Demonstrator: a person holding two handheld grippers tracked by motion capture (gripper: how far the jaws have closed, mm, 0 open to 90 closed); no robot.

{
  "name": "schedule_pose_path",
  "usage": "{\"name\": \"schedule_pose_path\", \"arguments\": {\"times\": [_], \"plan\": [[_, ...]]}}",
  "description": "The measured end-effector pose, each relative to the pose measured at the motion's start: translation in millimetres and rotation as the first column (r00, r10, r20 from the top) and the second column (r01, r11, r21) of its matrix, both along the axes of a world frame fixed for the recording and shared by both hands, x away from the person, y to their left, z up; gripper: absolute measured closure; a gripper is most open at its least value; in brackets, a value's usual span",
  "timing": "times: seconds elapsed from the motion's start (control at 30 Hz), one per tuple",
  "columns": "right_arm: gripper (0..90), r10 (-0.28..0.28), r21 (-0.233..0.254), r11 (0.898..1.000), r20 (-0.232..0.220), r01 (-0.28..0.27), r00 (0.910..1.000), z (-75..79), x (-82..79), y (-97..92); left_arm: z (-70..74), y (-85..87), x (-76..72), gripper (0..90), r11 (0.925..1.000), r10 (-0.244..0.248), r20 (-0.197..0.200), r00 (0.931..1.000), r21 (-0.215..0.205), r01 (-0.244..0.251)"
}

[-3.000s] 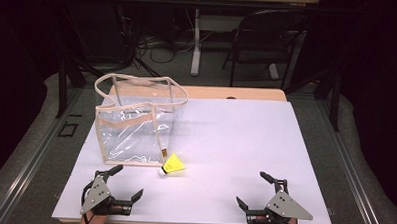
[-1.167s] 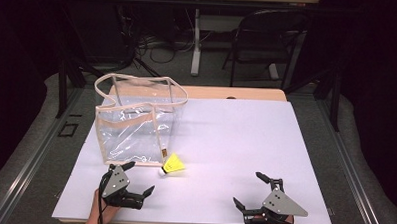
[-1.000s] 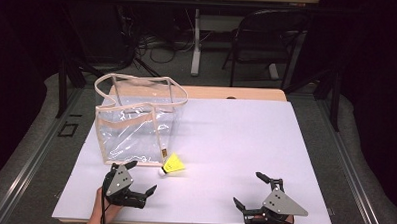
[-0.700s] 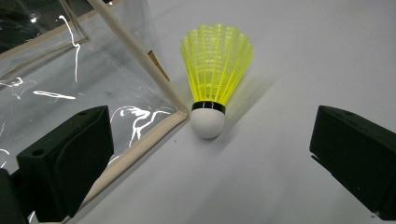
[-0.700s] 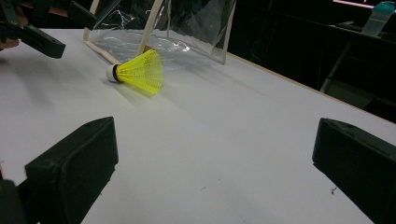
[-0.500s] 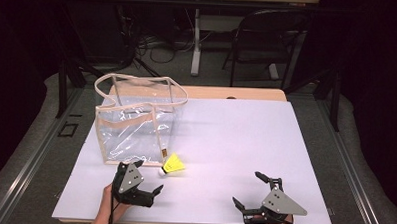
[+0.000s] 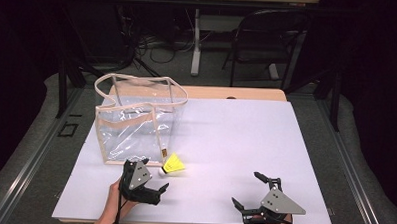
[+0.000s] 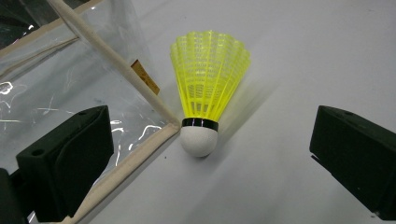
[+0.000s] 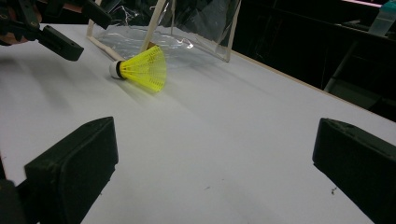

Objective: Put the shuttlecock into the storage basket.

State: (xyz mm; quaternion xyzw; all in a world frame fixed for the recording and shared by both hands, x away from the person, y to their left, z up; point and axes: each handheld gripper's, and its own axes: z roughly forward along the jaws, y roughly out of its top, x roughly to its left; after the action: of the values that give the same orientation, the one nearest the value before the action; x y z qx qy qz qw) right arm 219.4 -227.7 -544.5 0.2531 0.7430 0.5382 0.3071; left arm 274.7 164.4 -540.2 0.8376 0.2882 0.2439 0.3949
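Note:
A yellow shuttlecock [image 7: 172, 165] [image 8: 205, 100] [image 9: 140, 68] with a white cork tip lies on the white table [image 7: 235, 138], against the front corner of a clear plastic bag [image 7: 136, 120] [image 8: 56, 79] [image 9: 187, 28] with beige trim. My left gripper [image 7: 148, 181] [image 8: 210, 154] is open just in front of the shuttlecock, its jaws wide on either side of the cork, not touching it. At the front right of the table my right gripper [image 7: 249, 191] [image 9: 210, 163] is open with nothing between its jaws.
The bag stands upright at the table's left, mouth open upward. A dark chair [image 7: 269, 44] and a desk leg [image 7: 195, 42] stand beyond the far edge. Bare table surface stretches between and behind the two grippers.
My left gripper has moved forward and to the right, from the front left corner up to the shuttlecock. The right gripper has stayed in place.

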Motion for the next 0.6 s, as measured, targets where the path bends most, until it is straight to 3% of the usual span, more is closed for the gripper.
{"name": "schedule_pose_path", "arguments": {"times": [0.27,0.4,0.43,0.6], "plan": [[0.0,0.005,-0.008,1.000,-0.003,-0.005,1.0000,0.0,-0.2,1.0,0.7,-8.4,6.4,1.9,0.9990,0.012,-0.025,0.9996,0.044,-0.011],[0.0,0.004,-0.007,1.000,-0.002,-0.004,1.0000,0.0,-0.3,0.9,0.4,-12.5,10.3,10.6,0.9969,0.005,-0.050,0.9988,0.079,-0.001],[0.0,0.005,-0.009,1.000,-0.003,-0.005,1.0000,-0.2,0.2,0.9,-0.2,-14.3,11.6,16.4,0.9962,-0.001,-0.062,0.9981,0.086,0.006],[0.0,0.005,-0.011,1.000,-0.006,-0.005,1.0000,-0.3,0.1,0.8,-3.6,-21.2,15.8,24.4,0.9886,-0.008,-0.079,0.9968,0.150,0.019]]}}
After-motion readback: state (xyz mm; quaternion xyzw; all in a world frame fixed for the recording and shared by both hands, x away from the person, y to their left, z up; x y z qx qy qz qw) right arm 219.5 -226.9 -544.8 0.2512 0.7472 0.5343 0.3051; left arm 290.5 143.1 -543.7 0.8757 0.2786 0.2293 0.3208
